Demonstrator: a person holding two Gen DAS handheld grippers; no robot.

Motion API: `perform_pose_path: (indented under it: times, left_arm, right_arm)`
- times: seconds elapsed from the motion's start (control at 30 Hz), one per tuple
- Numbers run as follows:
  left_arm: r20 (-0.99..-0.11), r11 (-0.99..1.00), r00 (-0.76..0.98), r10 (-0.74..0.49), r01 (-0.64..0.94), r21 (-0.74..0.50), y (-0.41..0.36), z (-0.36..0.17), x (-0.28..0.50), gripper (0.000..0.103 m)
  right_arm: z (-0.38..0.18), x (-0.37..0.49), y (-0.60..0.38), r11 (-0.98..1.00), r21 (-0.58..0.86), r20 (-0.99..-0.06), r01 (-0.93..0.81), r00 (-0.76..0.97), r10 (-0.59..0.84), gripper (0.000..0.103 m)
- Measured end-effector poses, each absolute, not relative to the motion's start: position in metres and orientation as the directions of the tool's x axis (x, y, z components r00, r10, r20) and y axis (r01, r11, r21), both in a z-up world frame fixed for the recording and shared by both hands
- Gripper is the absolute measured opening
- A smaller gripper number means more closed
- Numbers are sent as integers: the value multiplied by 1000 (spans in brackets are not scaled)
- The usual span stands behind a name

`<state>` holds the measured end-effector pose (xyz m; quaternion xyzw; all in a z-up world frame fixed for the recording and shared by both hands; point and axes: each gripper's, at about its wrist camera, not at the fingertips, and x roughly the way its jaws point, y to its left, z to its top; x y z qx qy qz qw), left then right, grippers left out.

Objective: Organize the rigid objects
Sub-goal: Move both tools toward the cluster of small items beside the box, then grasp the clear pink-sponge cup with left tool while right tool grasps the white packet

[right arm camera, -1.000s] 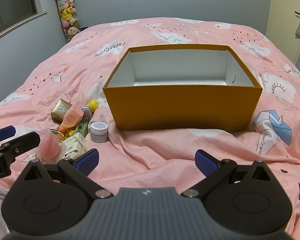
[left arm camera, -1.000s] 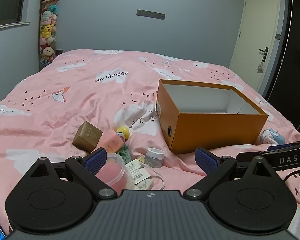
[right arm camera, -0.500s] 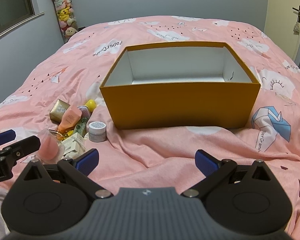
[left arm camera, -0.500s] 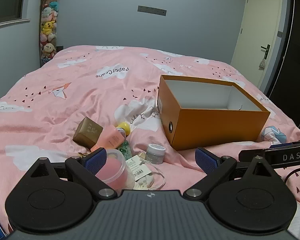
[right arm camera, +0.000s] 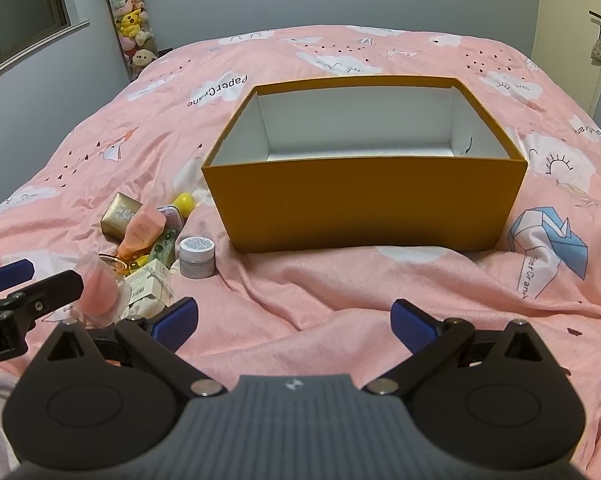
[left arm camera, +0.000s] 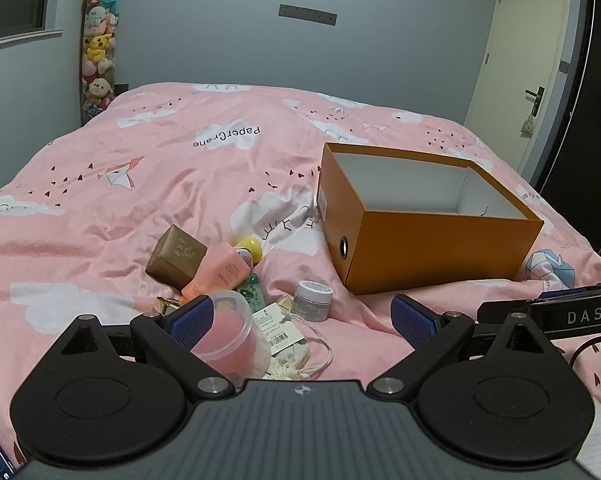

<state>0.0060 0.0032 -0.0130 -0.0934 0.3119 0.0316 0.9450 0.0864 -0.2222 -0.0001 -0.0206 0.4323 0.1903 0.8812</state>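
**Op:** Two grippers up, both with jaws wide apart and holding nothing. My left gripper [left arm camera: 302, 316] hangs over the near edge of the bed [left arm camera: 140, 168], above the clutter. My right gripper [right arm camera: 294, 320] sits over bare quilt at the near edge, facing the orange box [right arm camera: 364, 204].

**Obs:** Where is the box?

**Op:** Toward the right side of the bed, open top, white inside, nothing visible in it. One round hole shows in its short end from the left view.

**Obs:** And the loose items?

**Op:** One heap left of the box, near the front edge. Gold box [left arm camera: 176, 256] tilted on the quilt, pink bottle [left arm camera: 220, 272] leaning against it, yellow ball [left arm camera: 249, 247] just behind. Green-dotted bottle [left arm camera: 252, 292] beside the pink one. Small grey jar [left arm camera: 312, 300] stands upright, apart from the heap, between it and the orange box.

**Obs:** Anything closer in?

**Op:** Clear cup [left arm camera: 228, 336] with something pink inside, right by my left finger [left arm camera: 190, 320]; touching or not, I cannot tell. White tagged packet [left arm camera: 278, 328] lies just beside it. Plush toys [left arm camera: 98, 52] stacked in the far left corner of the room.
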Motion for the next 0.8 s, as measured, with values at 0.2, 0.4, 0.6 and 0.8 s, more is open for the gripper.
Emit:
perform_pose_path:
  times: [0.2,0.4,0.6,0.8]
  left_arm:
    - [-599,980,801,0,-120,-160,4,-13,6,103]
    - [-603,979,798,-12,-113,-169,6,-15,8,103]
    - [-611,975,791,-35,-106,-193,12,-16,13,103]
    - [-648,964,761,-29,-150,-220,26,-20,19,103]
  right_arm:
    - [-2,88,-221,926,133,-779,-354,541,318,100]
    - [-4,89,-218,921,131,-783,-366,531,323,100]
    - [-5,94,-208,905,113,-787,-410,519,333,100]
    - [-14,109,-192,871,100,-806,-481,474,354,100]
